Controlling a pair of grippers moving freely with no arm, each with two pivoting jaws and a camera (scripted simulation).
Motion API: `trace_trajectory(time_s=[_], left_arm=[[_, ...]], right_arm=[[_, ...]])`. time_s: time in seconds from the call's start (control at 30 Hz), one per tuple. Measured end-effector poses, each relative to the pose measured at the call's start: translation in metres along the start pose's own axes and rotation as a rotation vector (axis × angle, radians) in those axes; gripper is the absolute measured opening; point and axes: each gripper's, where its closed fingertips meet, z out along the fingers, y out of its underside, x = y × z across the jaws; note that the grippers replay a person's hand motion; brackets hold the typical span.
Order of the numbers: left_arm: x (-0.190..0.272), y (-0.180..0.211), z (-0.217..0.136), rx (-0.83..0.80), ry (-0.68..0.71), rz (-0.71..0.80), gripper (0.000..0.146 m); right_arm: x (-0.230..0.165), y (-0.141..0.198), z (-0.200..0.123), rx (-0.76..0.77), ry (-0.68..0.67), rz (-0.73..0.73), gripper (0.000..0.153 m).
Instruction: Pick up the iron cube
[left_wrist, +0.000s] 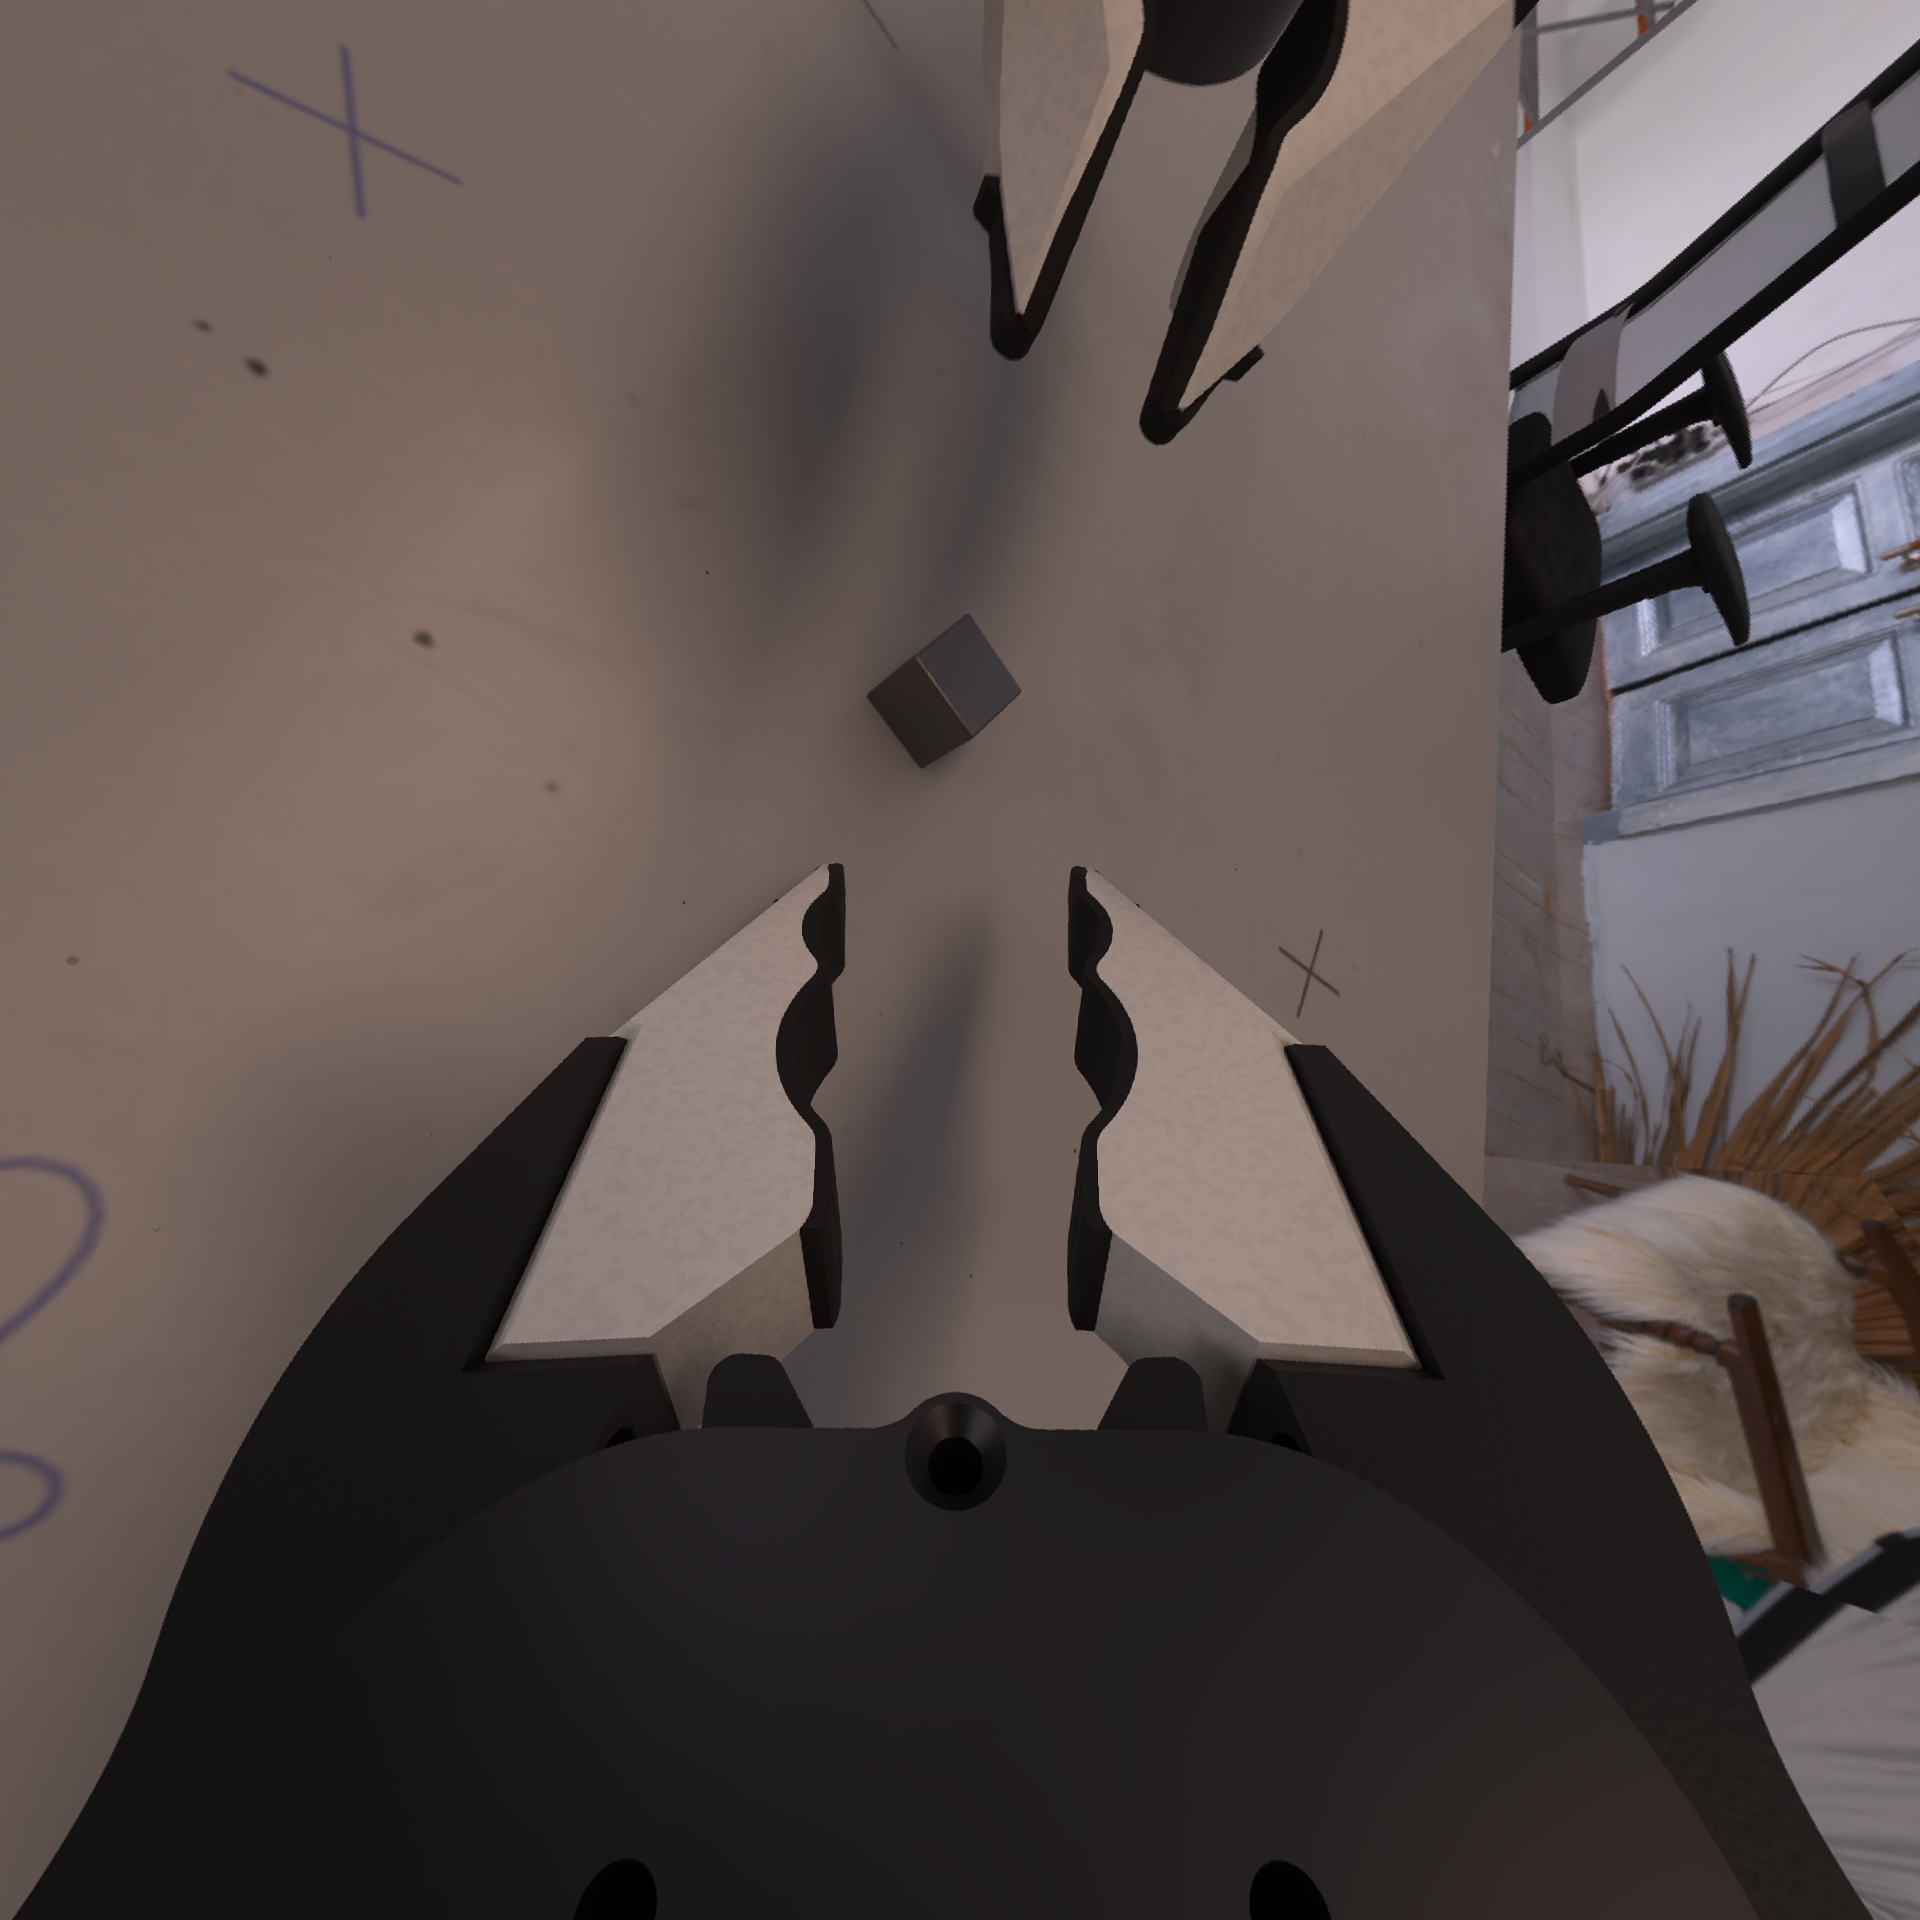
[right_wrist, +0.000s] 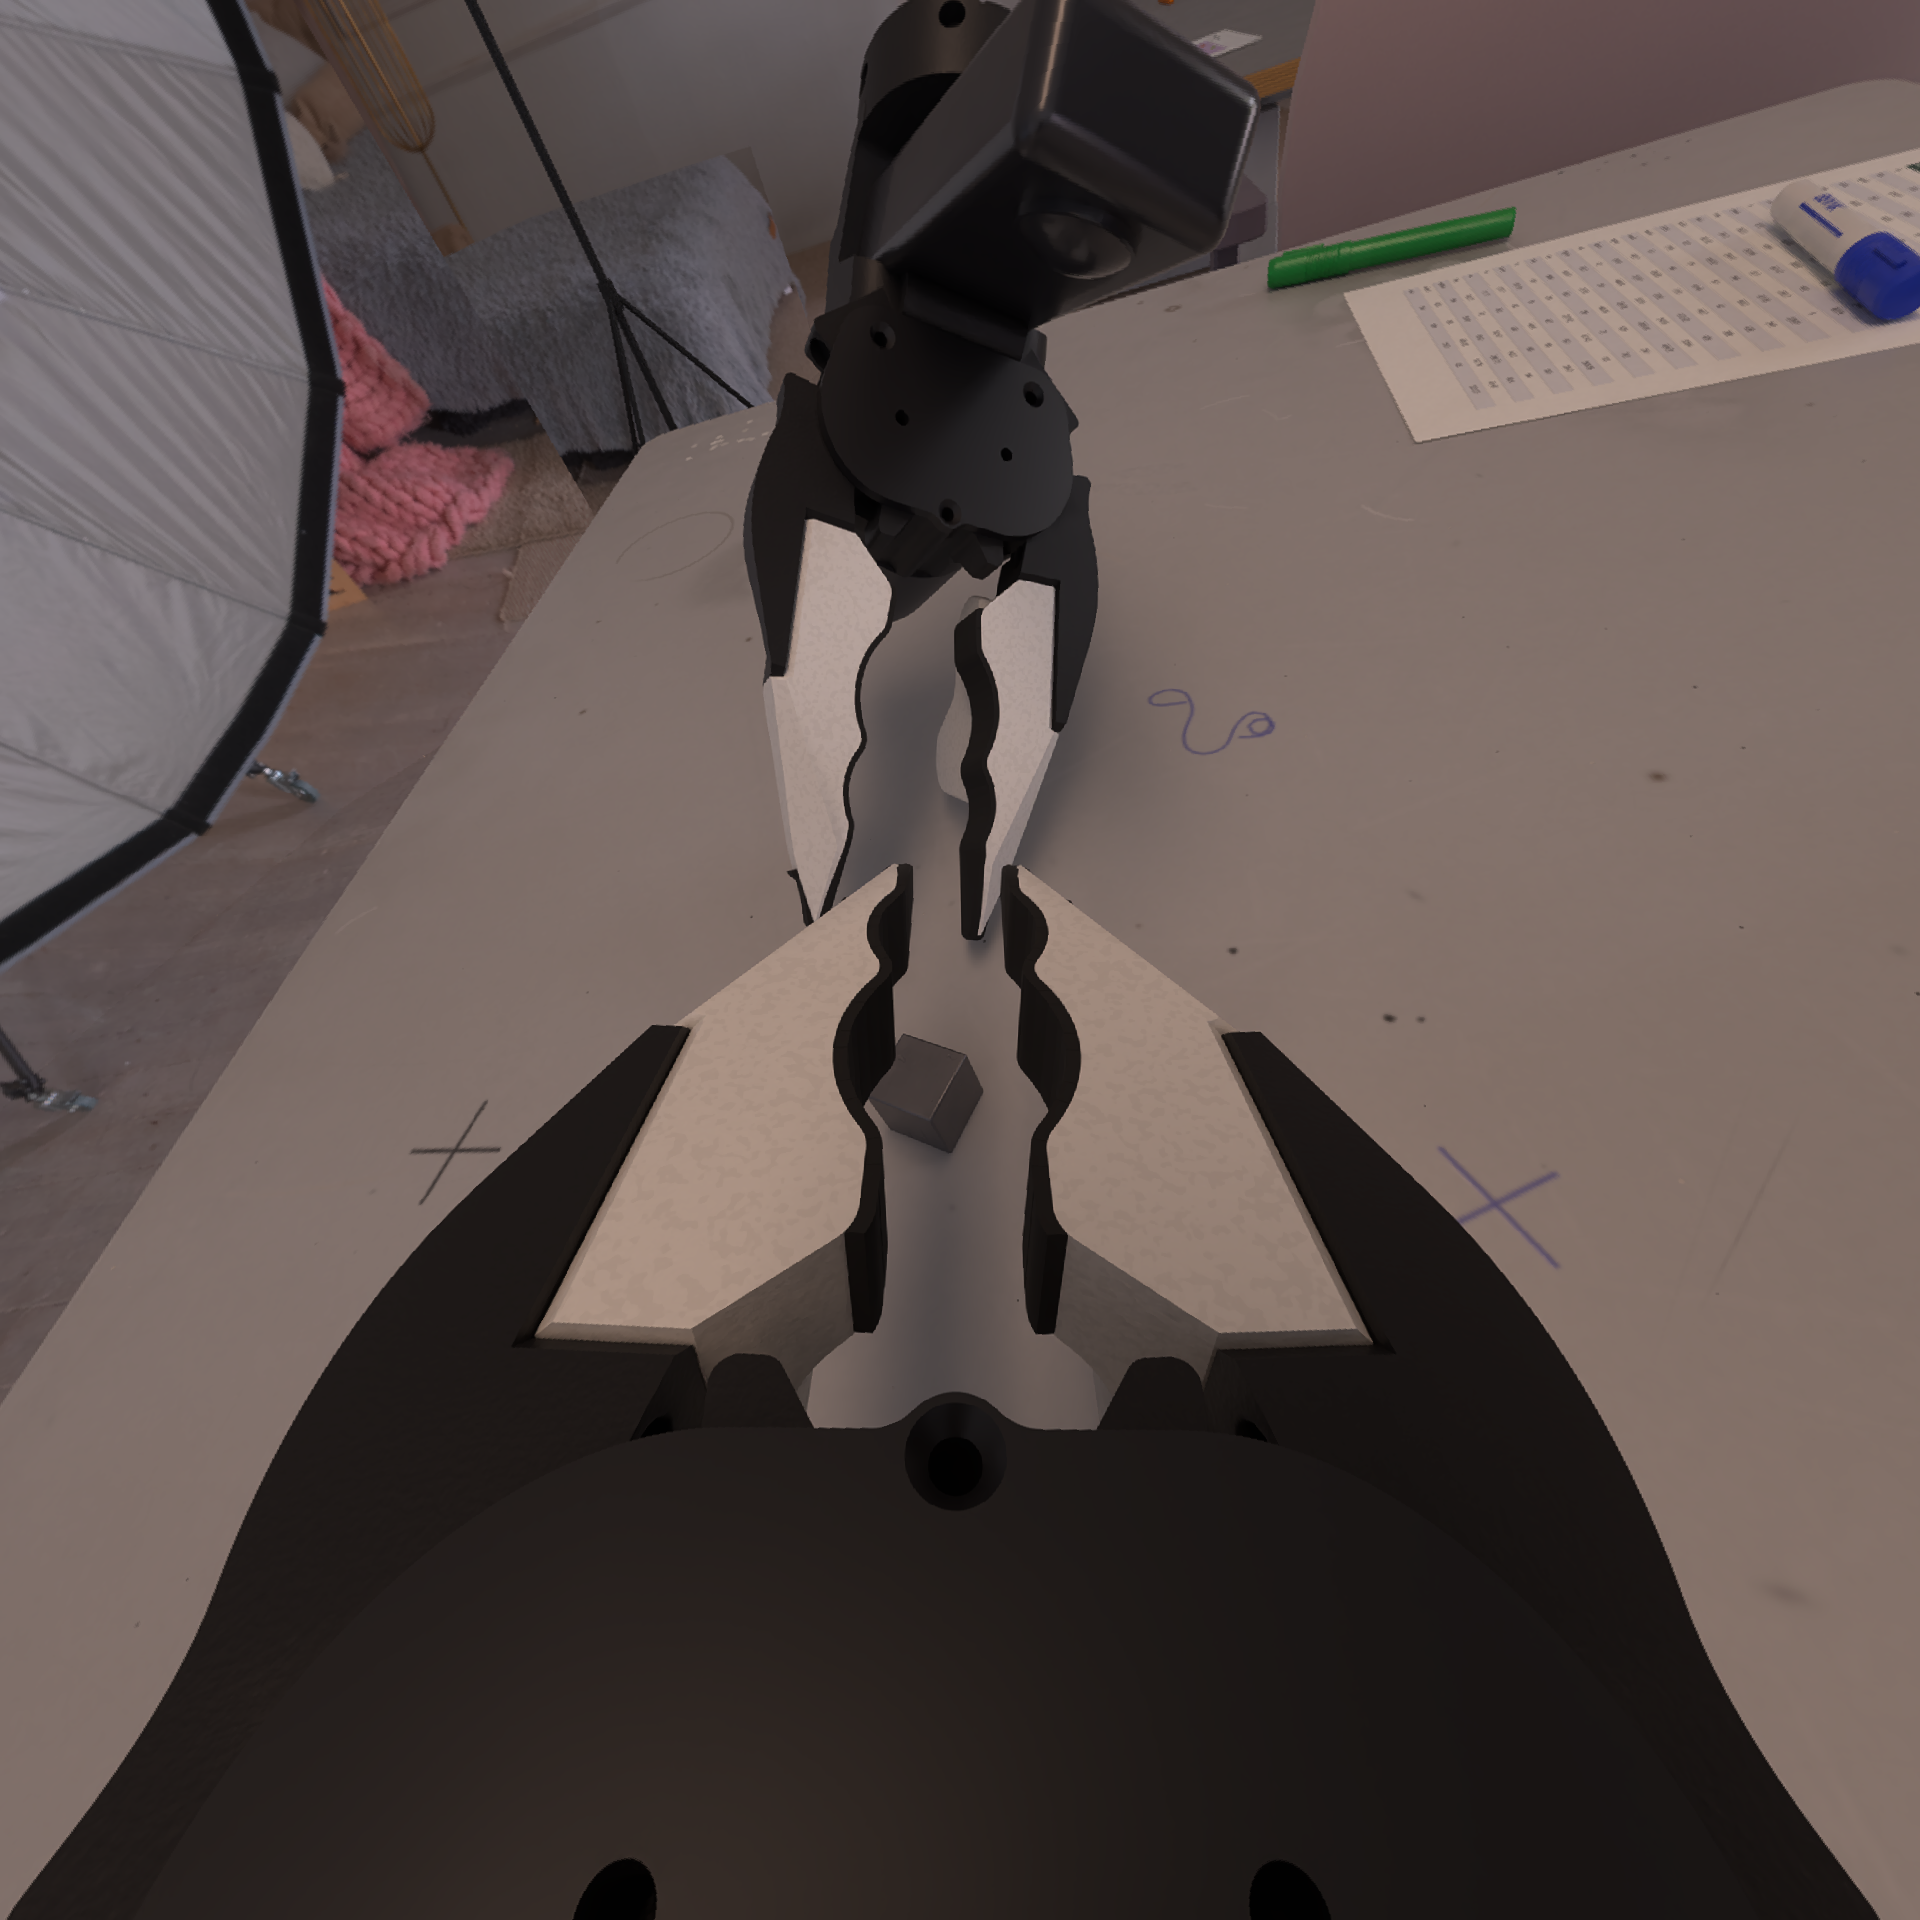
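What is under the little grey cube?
The iron cube sits flat on the pale grey table, with nothing else showing beneath it. The spot it covers is hidden. Both grippers, left and right, are open and hold nothing.

iron cube (left_wrist: 943, 704) | small, dark grey metal | flat on table (left_wrist: 416, 623), corner-on

A grey bench (right_wrist: 1558, 831) lay below me, marked with pen crosses and a blue squiggle (right_wrist: 1210, 719). Near its far right corner sat a green marker (right_wrist: 1392, 247), beside a printed sheet (right_wrist: 1621, 322) with a blue-capped white tube (right_wrist: 1849, 244) resting on it. Off the left edge stood a white softbox (right_wrist: 135, 447) and a pink knitted blanket (right_wrist: 400, 468).
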Motion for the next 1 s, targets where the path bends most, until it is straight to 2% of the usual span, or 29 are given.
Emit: trace_trajectory(time_s=[1.0], left_arm=[[0.0038, -0.006, 0.0082, 0.014, 0.025, 0.002, 0.046]], right_arm=[[-0.001, -0.0014, -0.001, 0.003, -0.001, -0.004, 0.017]])
